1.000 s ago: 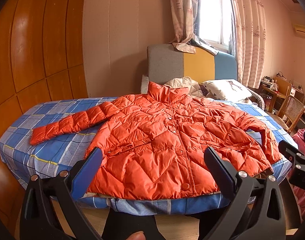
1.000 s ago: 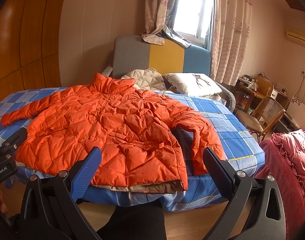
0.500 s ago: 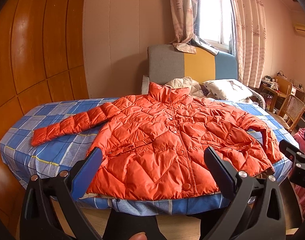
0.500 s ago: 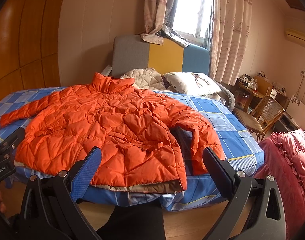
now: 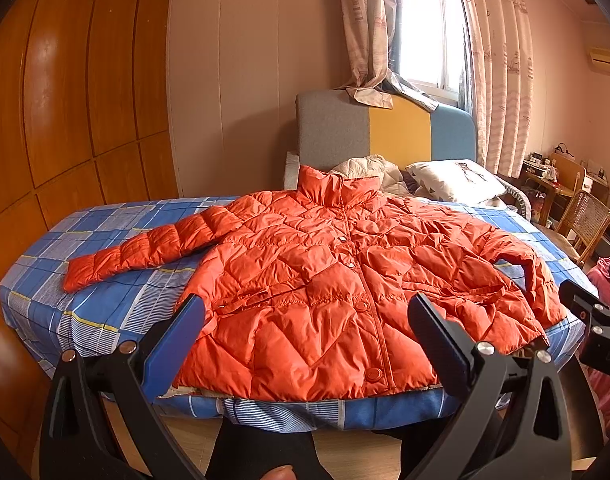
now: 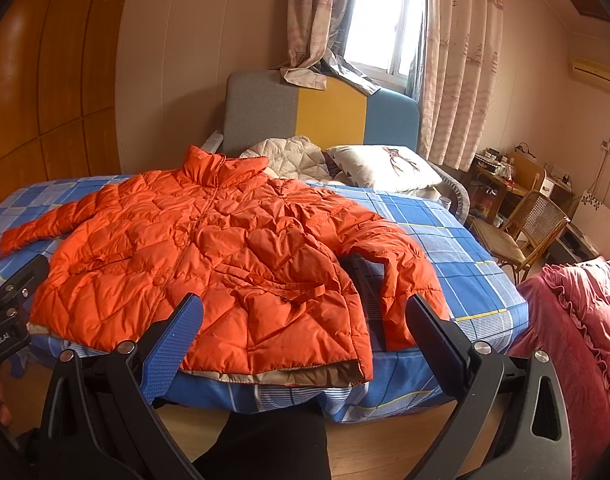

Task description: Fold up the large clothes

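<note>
Bed (image 5: 105,312) with a blue checked sheet, filling the middle of both views, backed by a grey, yellow and blue headboard (image 5: 385,132). Orange quilted jacket (image 5: 325,280) spread flat, front up and buttoned, across the near half of the bed, collar toward the headboard, hem lying at the near edge. One sleeve stretched straight out toward the wooden wall panels (image 5: 65,100); the other sleeve (image 6: 401,272) bent down along the jacket's side, cuff near the bed edge. White pillow (image 6: 381,168) and a cream quilted item (image 6: 289,156) behind the collar. Wicker chair (image 6: 525,232) beyond the bed on the window side, pink ruffled fabric (image 6: 577,320) nearer. Left gripper (image 5: 305,328) held short of the bed, wide open, gripping nothing, fingers (image 5: 177,344) framing the hem. Right gripper (image 6: 305,328) likewise wide open and empty, short of the jacket's hem corner.
</note>
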